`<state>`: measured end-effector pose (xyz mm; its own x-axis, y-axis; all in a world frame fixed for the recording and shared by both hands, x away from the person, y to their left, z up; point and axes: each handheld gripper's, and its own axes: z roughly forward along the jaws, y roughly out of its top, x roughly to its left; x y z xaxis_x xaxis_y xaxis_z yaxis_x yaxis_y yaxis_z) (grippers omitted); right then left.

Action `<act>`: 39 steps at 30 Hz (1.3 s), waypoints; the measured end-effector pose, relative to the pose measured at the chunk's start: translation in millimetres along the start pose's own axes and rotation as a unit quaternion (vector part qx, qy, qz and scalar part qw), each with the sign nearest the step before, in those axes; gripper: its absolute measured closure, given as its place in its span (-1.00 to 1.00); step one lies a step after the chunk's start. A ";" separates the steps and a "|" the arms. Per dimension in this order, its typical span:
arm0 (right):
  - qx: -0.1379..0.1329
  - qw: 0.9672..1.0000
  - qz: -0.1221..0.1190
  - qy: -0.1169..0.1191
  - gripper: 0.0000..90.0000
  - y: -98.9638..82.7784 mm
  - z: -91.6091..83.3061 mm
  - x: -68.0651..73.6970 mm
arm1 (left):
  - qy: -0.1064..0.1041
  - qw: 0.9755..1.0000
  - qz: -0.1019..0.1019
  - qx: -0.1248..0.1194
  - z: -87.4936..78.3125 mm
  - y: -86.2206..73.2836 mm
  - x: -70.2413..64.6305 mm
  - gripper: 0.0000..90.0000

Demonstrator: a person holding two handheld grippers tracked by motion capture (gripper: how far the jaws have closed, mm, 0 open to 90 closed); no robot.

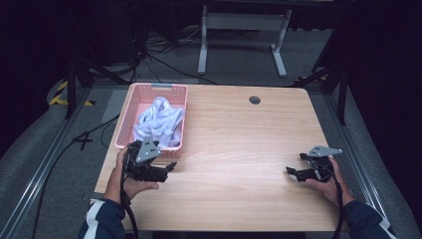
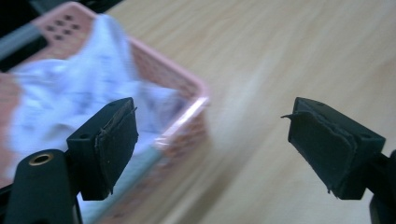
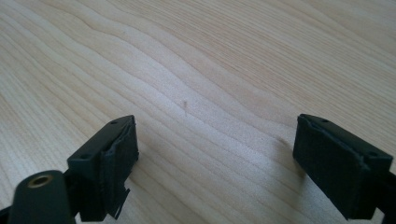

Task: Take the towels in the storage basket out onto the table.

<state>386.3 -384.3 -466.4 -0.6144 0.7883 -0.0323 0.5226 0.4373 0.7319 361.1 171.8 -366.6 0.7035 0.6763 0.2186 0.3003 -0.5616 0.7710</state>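
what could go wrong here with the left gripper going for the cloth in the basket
The left gripper is open beside the near corner of the pink basket, so a jaw could catch the rim and shove or tip the light basket. The white cloth lies crumpled, so a pinch may lift only one fold and drag the rest over the rim.

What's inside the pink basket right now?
The pink basket holds a crumpled white cloth with faint print, piled up to about the rim. The cloth covers the basket floor, so anything beneath it cannot be seen.
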 end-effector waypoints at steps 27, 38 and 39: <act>-0.001 1.000 -0.008 0.009 -0.69 -0.3 -0.1 0.7 | -0.029 0.956 -0.070 0.282 165.6 16.6 100.3 -1.00; -0.002 1.000 -0.011 0.014 -0.69 -0.3 -0.1 1.1 | -0.046 0.957 -0.082 0.274 165.7 16.6 101.6 -0.24; -0.002 1.000 -0.011 0.014 -0.69 -0.3 -0.1 1.1 | -0.041 0.957 -0.076 0.276 165.5 17.5 101.0 -0.17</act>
<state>385.3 -383.6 -466.6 -0.6418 0.7663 -0.0300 0.5066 0.4531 0.7335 544.0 151.4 -430.0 0.6651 0.7440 0.0640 0.6823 -0.6403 0.3527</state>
